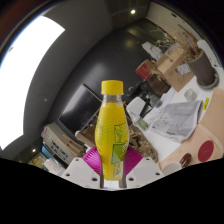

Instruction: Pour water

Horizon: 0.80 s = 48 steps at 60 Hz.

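Hand-held gripper (113, 172) closed on the lower body of a yellow-capped bottle (114, 130), which stands upright at twelve o'clock from the fingers, raised above the cluttered bench (180, 120). Likely light, smooth plastic, slightly squeezable; a mid-body hold suits tilting.

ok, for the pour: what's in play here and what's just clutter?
In play:
- bottle, yellow cap, held upright
- hand-held gripper, shut on the bottle

Clutter:
- papers on the desk beyond
- dark cup further back
- pink round thing past the papers

No vessel to pour into is clearly visible.
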### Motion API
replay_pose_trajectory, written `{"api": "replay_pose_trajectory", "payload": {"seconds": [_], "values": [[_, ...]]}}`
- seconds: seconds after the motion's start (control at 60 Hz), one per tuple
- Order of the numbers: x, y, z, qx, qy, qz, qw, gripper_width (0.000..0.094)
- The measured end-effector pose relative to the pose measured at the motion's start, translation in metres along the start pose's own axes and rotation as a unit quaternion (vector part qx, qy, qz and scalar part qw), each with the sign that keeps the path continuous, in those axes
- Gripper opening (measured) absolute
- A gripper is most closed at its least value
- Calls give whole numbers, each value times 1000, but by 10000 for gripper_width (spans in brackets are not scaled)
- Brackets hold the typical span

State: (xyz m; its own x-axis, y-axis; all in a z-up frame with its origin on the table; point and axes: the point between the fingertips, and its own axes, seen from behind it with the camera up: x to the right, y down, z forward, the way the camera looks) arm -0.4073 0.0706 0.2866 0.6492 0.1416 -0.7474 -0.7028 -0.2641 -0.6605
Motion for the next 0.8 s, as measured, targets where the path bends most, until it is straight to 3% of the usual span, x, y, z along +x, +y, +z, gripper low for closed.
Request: {"api": "replay_pose_trajectory", "payload": {"seconds": [0.167, 0.3, 0.433, 0.633, 0.75, 0.8], "values": [[47, -66, -20, 46, 70, -209, 974, 248], [119, -84, -34, 36, 144, -315, 938, 248], [195, -68, -46, -3, 193, -364, 911, 248], [273, -23, -56, -60, 225, -367, 900, 247], [303, 0, -61, -80, 241, -354, 900, 250], [303, -1, -61, -69, 238, -355, 901, 253]]}}
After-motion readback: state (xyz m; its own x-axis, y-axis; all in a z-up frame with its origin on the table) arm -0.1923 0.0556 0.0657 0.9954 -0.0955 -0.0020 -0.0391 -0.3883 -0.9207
